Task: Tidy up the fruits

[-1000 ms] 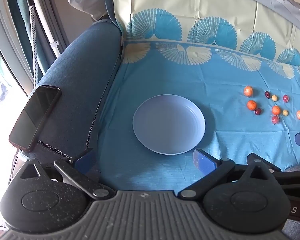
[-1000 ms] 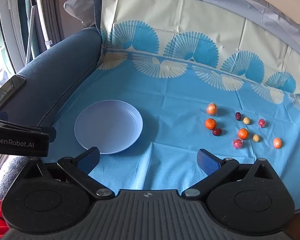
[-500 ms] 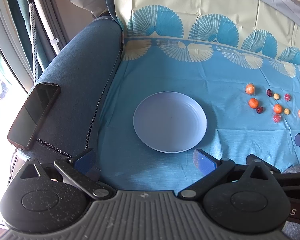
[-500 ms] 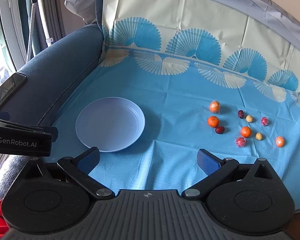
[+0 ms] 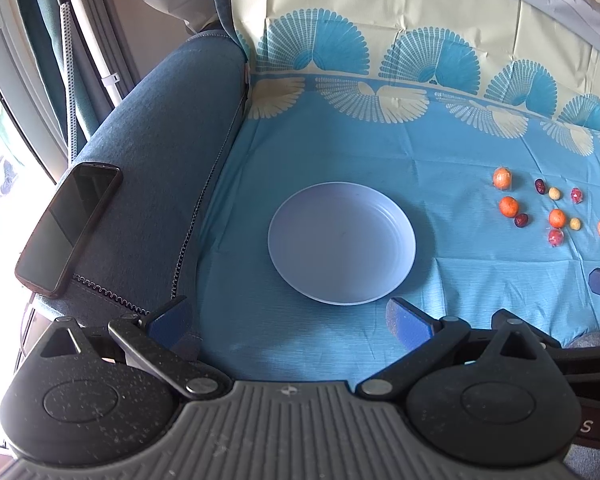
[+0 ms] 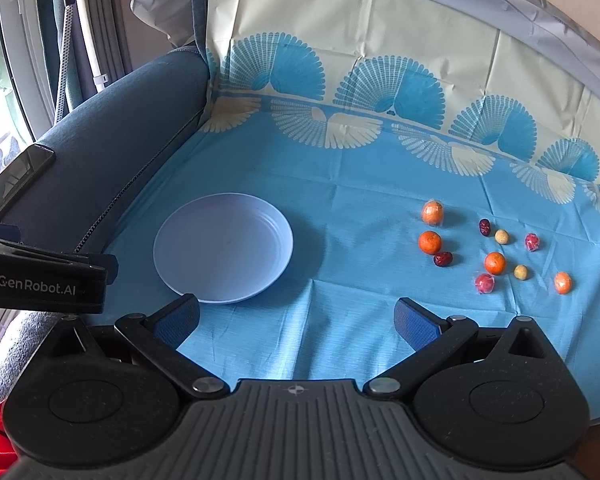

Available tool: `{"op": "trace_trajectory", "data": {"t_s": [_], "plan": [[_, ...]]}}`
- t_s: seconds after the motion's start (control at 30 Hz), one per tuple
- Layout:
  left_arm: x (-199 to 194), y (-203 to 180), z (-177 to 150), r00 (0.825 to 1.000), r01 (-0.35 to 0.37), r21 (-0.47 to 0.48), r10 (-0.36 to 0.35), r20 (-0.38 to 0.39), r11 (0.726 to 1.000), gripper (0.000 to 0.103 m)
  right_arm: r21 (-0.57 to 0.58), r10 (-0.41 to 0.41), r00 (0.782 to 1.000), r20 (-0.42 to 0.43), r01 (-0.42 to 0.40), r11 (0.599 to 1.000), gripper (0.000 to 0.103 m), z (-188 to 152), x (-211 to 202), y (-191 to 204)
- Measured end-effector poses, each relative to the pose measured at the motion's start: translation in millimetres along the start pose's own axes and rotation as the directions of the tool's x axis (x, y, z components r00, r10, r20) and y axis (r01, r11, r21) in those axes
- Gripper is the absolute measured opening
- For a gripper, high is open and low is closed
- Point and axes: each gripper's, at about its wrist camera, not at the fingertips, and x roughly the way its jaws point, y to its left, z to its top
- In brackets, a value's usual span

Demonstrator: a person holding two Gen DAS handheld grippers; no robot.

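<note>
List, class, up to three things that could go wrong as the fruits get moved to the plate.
1. The fruits are small, round and close together; an open right gripper might nudge neighbours and set them rolling.
2. The cloth is creased and could snag or shift.
3. The plate looks shallow, so dropped fruit may roll off.
</note>
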Motion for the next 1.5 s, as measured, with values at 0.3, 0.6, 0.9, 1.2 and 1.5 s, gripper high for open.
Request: {"op": "trace_trajectory", "data": {"t_s": [0.3,0.6,0.9,1.2,1.5], "plan": [[2,-1,-1,1.0,-0.007,0.007,0.007,-0.002,1.0,0.103,0.02,0.019,1.0,0.023,-0.019,1.0,0.103,1,1,0],[8,-6,-1,0.999,-0.012,0.009,0.013,-0.03,1.0,0.103,0.067,0.076,0.997,-0.024,-0.074,0.995,0.103,-3,12,-7],[29,-35,18,0.997,0.03,0.018,-0.029,-0.067,0.999,0.103,0.239,0.011,0.999,0.044,-0.022,0.971,0.103,-22,32,-63],[84,-132,60,0.981,0.18,0.105,-0.171,-0.091,0.978,0.103,0.474,-0.29,0.956,0.035,0.239,0.847,0.102,-35,56,-188],[195,-262,109,0.957,0.263,0.21,-0.226,-0.183,0.942,0.103,0.582,-0.489,0.867,-0.095,0.447,0.679,0.102,-43,141,-320]]}}
